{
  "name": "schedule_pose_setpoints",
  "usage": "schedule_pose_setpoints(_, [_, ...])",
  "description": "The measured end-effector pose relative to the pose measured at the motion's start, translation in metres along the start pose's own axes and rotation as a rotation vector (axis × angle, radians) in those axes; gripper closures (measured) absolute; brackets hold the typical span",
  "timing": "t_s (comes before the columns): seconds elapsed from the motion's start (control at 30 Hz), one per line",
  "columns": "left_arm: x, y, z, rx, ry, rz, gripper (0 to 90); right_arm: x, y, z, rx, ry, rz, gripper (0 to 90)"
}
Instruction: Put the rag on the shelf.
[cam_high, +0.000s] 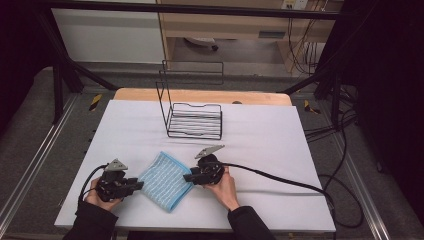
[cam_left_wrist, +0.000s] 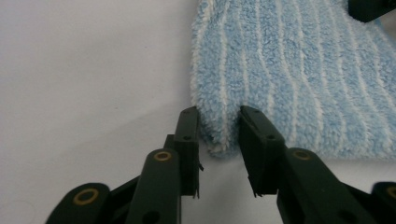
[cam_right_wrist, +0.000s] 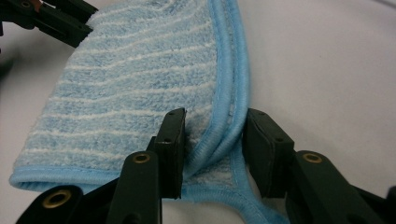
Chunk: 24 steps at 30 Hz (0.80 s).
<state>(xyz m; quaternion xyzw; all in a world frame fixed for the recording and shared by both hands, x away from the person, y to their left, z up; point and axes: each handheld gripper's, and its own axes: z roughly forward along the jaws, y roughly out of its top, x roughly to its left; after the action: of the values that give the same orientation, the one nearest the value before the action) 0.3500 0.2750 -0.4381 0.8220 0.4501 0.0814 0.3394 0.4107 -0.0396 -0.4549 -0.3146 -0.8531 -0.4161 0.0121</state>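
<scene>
Both tools (cam_left_wrist: 219, 135) (cam_right_wrist: 212, 140) pinch towel (cam_high: 165, 181) – opp. corners

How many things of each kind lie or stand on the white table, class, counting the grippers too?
Blue striped towel: 1
Black wire rack: 1
Grippers, the left gripper and the right gripper: 2
Total: 4

Black grippers with brass-ringed screws, grey three-cornered top plates, trailing black cables, dark sleeves.
</scene>
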Motion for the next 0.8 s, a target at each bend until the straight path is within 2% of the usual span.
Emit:
schedule_pose_setpoints(0.03, [0.000,0.000,0.001,0.002,-0.005,-0.002,75.3,0.000,0.000,0.000,0.002,0.001,0.000,62.1])
schedule_pose_setpoints(0.1, [-0.001,0.000,0.001,0.006,-0.003,0.003,77.2,0.000,0.000,0.000,0.004,0.001,0.008,63.1])
schedule_pose_setpoints(0.2, [-0.001,0.001,0.000,0.004,-0.008,0.007,82.9,0.001,0.001,-0.002,0.011,0.008,0.025,70.3])
schedule_pose_setpoints(0.33, [-0.001,0.003,-0.001,-0.003,-0.006,0.017,84.5,0.003,0.002,-0.007,0.007,0.008,0.022,76.9])
schedule_pose_setpoints(0.53, [-0.002,0.007,0.000,-0.018,0.016,0.034,85.0,0.007,0.003,-0.014,0.011,0.014,0.025,79.4])
schedule_pose_setpoints(0.67, [0.001,0.015,0.005,-0.040,0.022,0.034,85.3,0.013,0.001,-0.019,0.005,-0.002,0.026,79.9])
schedule_pose_setpoints(0.8, [-0.002,0.026,0.015,-0.050,0.009,0.032,85.4,0.020,0.001,-0.032,0.000,-0.068,0.039,79.9])
